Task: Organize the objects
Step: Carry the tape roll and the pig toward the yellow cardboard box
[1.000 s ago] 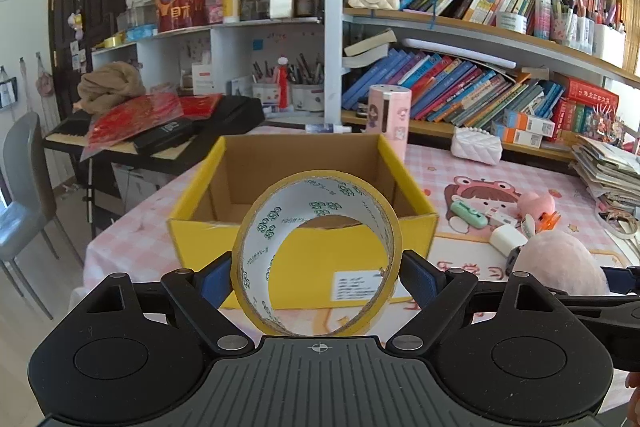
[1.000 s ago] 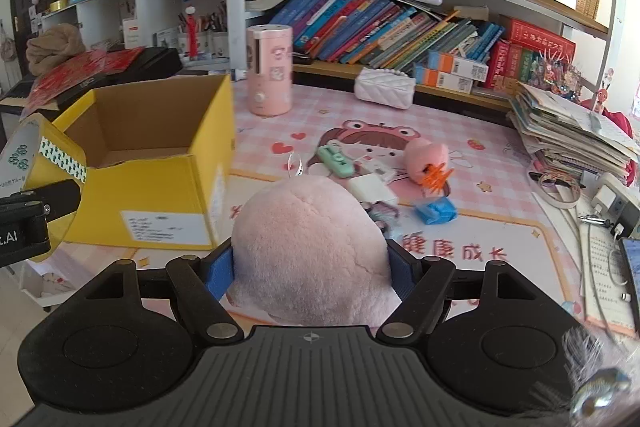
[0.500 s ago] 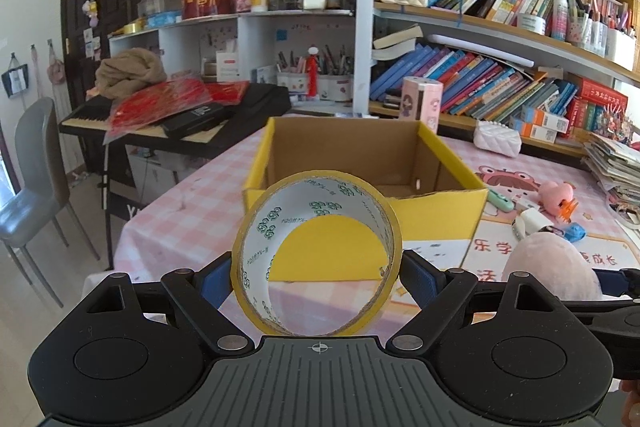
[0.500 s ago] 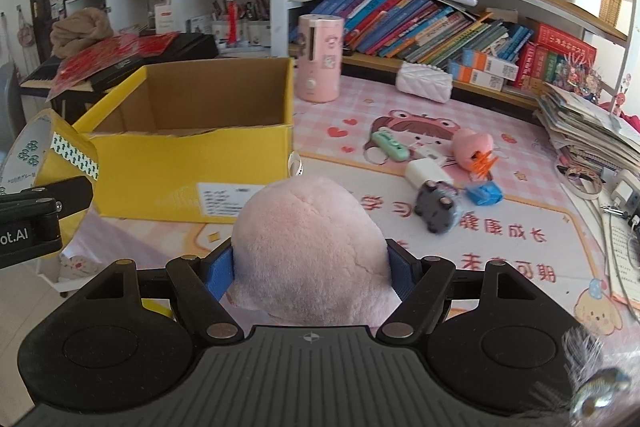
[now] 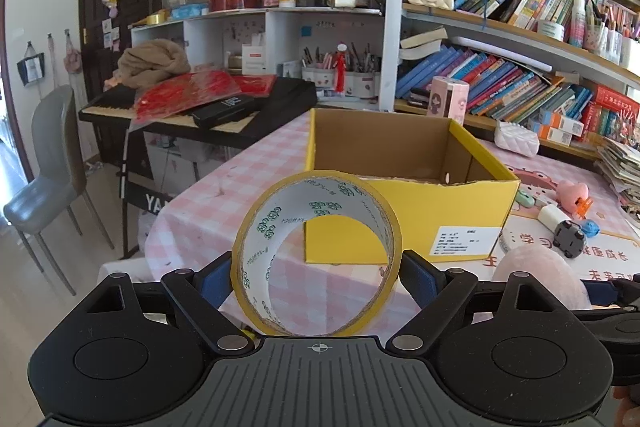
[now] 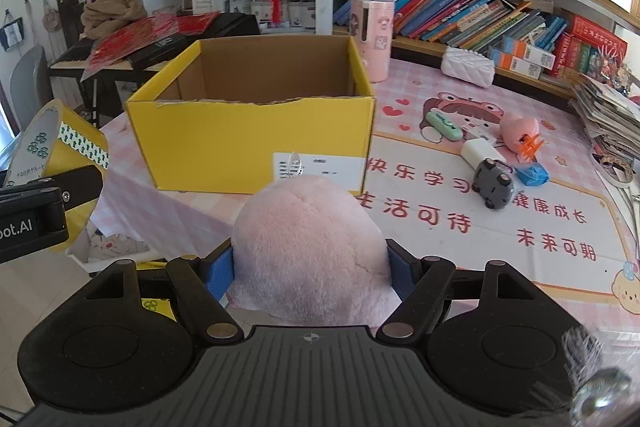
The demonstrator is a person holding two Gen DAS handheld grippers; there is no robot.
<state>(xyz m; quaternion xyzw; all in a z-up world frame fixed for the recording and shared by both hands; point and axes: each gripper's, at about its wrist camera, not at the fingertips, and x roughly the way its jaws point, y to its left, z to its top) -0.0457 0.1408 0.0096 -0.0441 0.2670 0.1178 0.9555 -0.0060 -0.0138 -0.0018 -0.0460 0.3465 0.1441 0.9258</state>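
Note:
My left gripper point(image 5: 316, 275) is shut on a roll of yellow tape point(image 5: 260, 267), held upright by its two sides with its hole facing the camera. The tape hangs over the near left corner of the pink checked table. An open yellow cardboard box point(image 5: 404, 239) stands ahead and to the right of it. My right gripper point(image 6: 310, 271) is shut on a pink plush toy point(image 6: 308, 247), which hides the fingertips. The yellow box point(image 6: 224, 143) is straight ahead of the plush, and the part of its inside that shows is bare. The tape roll point(image 6: 60, 143) also shows at the left edge of the right wrist view.
Right of the box lie a grey toy car point(image 6: 492, 183), a blue clip point(image 6: 532, 174), a white block point(image 6: 478, 151) and a pink toy point(image 6: 518, 133). A pink cup point(image 6: 372, 39) stands behind the box. Bookshelves line the back. A keyboard point(image 5: 192, 111) and a chair point(image 5: 44, 167) stand to the left.
Both hands have moved left along the table's near side, still holding their objects. The box has shifted right in both views and now faces the right gripper.

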